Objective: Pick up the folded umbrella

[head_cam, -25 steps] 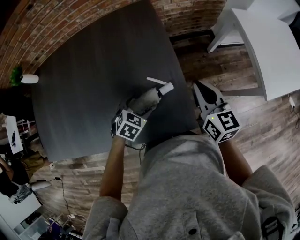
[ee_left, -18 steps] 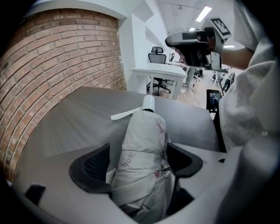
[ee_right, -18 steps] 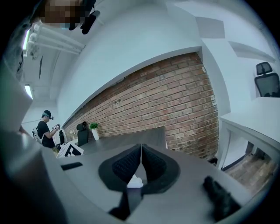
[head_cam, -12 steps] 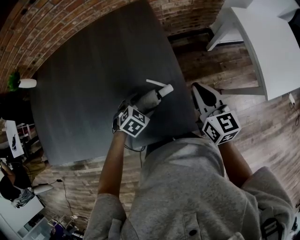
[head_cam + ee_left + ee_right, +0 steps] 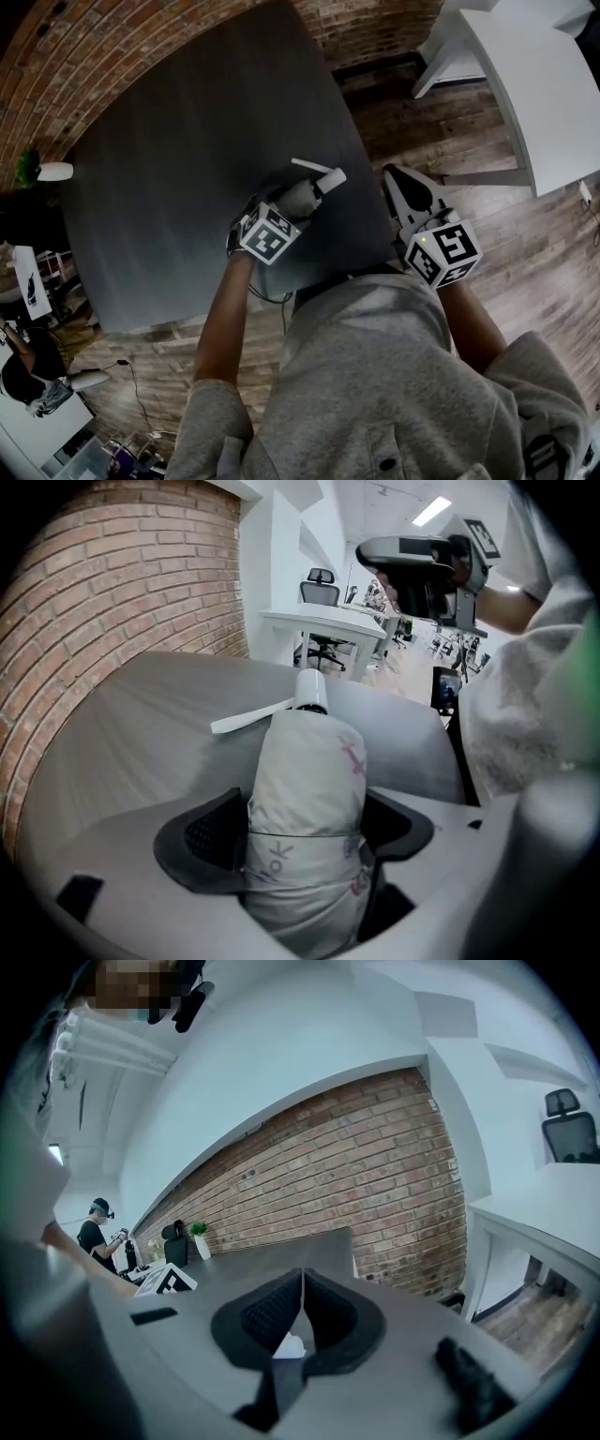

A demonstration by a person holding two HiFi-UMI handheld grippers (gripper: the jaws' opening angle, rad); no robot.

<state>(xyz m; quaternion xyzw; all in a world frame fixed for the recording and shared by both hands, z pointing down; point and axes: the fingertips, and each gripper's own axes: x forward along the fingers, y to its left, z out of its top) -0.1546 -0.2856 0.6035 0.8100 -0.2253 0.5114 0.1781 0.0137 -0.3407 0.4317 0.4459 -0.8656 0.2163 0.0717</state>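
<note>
The folded umbrella, in a pale printed sleeve with a white end cap and a loose white strap, lies over the near right part of the dark table. My left gripper is shut on the umbrella's middle. In the left gripper view the umbrella fills the gap between the two black jaws of the left gripper. I cannot tell whether it is clear of the tabletop. My right gripper hovers off the table's right edge. The right gripper view shows this gripper shut on nothing.
A white desk stands to the far right over the wood floor. A small potted plant sits at the table's far left corner. A brick wall runs behind the table. Another person stands far off.
My left gripper, still holding the umbrella, has shifted a little away from me over the table. The right gripper has hardly moved.
</note>
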